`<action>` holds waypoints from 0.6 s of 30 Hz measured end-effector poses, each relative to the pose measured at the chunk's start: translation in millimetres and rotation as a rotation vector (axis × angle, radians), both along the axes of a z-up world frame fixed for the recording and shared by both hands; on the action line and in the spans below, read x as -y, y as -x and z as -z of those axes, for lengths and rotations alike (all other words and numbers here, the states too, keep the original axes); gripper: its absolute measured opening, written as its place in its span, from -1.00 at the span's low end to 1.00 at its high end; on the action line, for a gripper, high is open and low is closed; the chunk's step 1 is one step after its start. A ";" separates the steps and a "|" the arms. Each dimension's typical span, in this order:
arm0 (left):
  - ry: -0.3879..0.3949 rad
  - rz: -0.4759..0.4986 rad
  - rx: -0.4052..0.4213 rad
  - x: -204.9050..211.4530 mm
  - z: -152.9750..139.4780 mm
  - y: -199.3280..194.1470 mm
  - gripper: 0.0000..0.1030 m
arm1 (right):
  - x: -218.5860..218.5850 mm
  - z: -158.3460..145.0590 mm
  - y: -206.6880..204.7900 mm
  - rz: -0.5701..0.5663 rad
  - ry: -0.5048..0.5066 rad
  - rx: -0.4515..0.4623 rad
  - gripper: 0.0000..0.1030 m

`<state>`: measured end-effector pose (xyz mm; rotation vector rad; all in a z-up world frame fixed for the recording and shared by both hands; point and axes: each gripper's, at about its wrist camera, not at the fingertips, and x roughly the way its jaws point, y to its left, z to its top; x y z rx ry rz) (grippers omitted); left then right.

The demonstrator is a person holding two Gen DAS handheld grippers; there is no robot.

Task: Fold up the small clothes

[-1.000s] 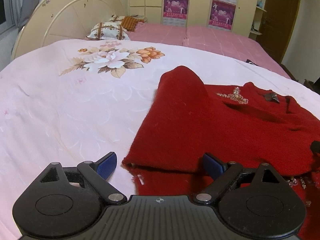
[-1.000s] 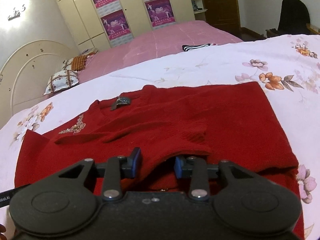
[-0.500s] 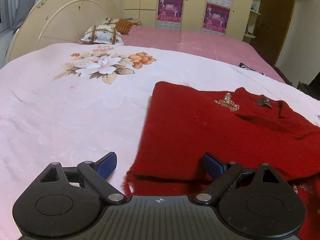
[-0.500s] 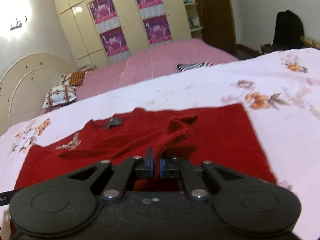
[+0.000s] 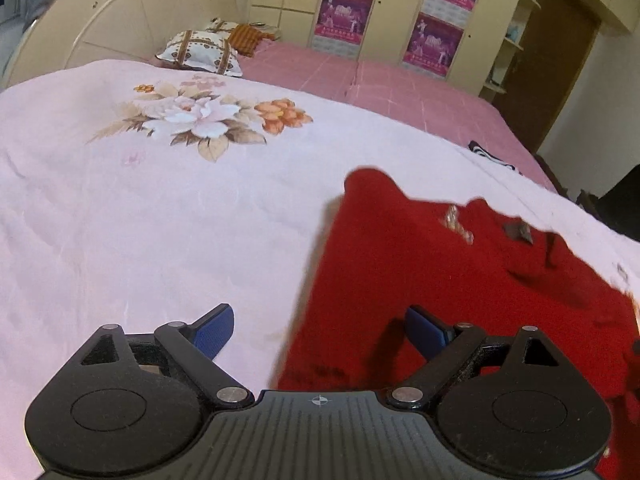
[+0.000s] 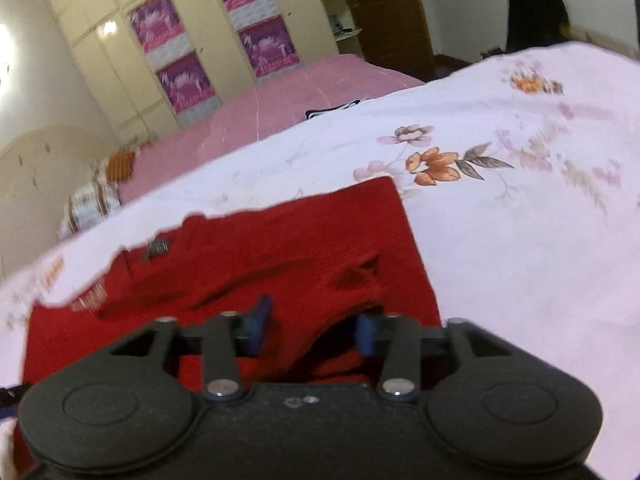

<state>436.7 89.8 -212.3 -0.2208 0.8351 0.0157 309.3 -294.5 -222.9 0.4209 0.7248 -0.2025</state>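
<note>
Right wrist view: right tool had just been opening, its blue pads now partly spread, with a loose hump of the red sweater between them but neither pad pressing it, so nothing was pinched. Motion blur made the cloth edge near the right pad hard to read; it may have brushed the pad.

Left wrist view: left tool spread wide and empty, one pad over the pale floral bedspread, the other over the sweater's near left edge.

Sweater lay on the bedspread toward the near edge of the bed, neckline label and beaded trim facing the far side, one sleeve seemingly folded across the body and the right side rucked up over a dark gap.

Judged step: sleeve fold just let go; next fold not yet begun.

Risks:
- Rucked knit at the right tool could snag on a pad as it pulled away, dragging the fold open.
- Left tool straddled the hem edge; closing there could catch the bedspread together with the knit.
- Thick, springy knit would likely relax and lose a crease unless smoothed flat.
</note>
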 end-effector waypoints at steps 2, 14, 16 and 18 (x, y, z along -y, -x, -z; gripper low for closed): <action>0.028 0.005 -0.007 -1.3 1.4 -15.0 0.78 | 3.3 0.5 -3.0 -0.004 -0.015 0.001 -0.14; 0.126 -0.068 0.038 -0.7 15.5 -46.3 -0.76 | -15.9 -16.3 -5.5 -0.081 0.100 0.092 -0.86; 0.121 -0.091 0.038 -1.9 22.5 -47.7 -0.76 | -14.2 -16.0 -9.8 -0.072 0.141 0.092 -0.86; 0.108 -0.097 0.056 0.1 25.5 -46.9 -0.76 | -8.6 -2.3 -19.8 -0.057 0.147 0.021 -0.87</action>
